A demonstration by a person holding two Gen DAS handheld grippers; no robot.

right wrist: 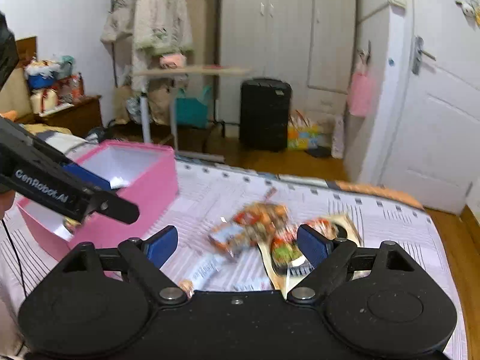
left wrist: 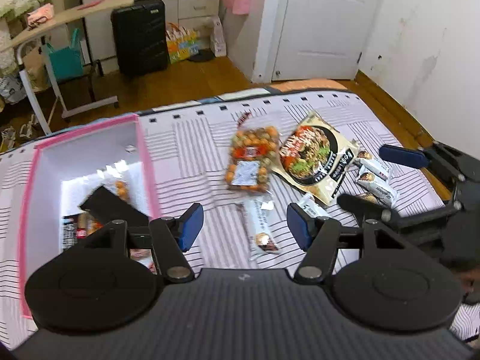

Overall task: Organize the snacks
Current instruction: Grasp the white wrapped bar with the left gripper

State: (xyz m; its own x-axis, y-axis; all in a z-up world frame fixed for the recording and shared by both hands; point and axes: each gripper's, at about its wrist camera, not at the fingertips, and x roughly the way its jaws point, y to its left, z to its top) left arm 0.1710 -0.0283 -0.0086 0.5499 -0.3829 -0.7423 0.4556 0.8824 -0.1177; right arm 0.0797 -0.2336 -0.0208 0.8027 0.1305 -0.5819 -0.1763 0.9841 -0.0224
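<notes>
A pink box [left wrist: 146, 162] with a white inside lies on the striped bed at the left and holds several snack packs [left wrist: 105, 207]. My left gripper [left wrist: 244, 225] is open and empty, just right of the box, above a long white snack bar [left wrist: 261, 225]. Beyond it lie a clear bag of orange balls [left wrist: 250, 157] and a beige noodle pack [left wrist: 318, 156]. Small white bars [left wrist: 375, 177] lie at the right. My right gripper [right wrist: 237, 247] is open and empty above the blurred orange bag [right wrist: 249, 231] and noodle pack [right wrist: 285, 249]. The pink box [right wrist: 144, 192] is to its left.
The bed's far edge [left wrist: 270, 93] drops to a wooden floor. A black suitcase [left wrist: 139, 36], a rolling side table [left wrist: 60, 21] and a white door [left wrist: 324, 24] stand beyond. The left gripper's arm [right wrist: 60, 189] crosses over the box in the right wrist view.
</notes>
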